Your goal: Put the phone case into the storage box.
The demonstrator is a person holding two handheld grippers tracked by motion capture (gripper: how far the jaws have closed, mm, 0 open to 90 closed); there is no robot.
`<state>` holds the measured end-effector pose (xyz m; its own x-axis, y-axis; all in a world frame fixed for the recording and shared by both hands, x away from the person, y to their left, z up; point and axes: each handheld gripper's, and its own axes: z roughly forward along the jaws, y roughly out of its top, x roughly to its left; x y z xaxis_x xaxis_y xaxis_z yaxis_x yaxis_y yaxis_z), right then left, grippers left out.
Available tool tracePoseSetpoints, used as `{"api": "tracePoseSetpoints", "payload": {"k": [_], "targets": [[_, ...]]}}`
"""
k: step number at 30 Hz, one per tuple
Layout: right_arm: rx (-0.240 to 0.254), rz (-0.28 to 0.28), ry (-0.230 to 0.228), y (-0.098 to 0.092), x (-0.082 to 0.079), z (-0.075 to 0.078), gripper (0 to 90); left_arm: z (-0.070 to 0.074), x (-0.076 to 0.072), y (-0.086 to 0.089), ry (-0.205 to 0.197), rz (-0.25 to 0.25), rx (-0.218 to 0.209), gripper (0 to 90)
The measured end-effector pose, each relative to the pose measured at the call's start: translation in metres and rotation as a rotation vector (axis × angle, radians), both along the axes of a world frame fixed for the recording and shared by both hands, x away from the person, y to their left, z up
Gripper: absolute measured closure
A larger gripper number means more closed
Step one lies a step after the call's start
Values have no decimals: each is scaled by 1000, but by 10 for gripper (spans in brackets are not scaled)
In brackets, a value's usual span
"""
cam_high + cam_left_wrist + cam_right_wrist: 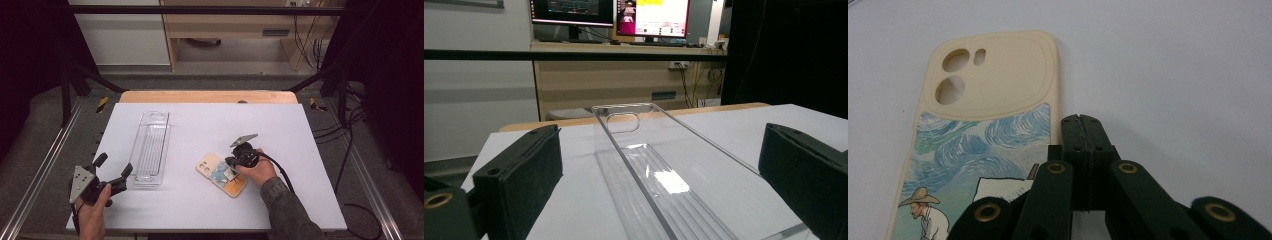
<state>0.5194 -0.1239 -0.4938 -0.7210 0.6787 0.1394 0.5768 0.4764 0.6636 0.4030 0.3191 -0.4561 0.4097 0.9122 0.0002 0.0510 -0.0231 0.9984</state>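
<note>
While the person's right gripper (pixel 234 164) is hovering with its jaws pressed together and nothing between them, its tips are lying just over the edge of a cream phone case (pixel 983 135) printed with blue swirls and a figure in a straw hat. That case is lying flat on the white table (pixel 200 210), right of centre and near the person. Nearer the left edge, the left gripper (pixel 114 171) is resting with jaws spread wide, pointing at a clear plastic tray (pixel 659 175) lying lengthwise just ahead of it.
</note>
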Motion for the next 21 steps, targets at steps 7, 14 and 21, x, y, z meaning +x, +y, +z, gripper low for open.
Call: {"api": "tracePoseSetpoints", "payload": {"k": [7,14,21], "targets": [[-5,3,1,3,-3,0,900,1,-1,2,-3,7,-4,37],[-1,6,4,5,-4,0,899,2,-1,0,-6,6,4,37],[10,-18,-1,6,-3,0,867,2,-2,1,-8,5,8,37]]}}
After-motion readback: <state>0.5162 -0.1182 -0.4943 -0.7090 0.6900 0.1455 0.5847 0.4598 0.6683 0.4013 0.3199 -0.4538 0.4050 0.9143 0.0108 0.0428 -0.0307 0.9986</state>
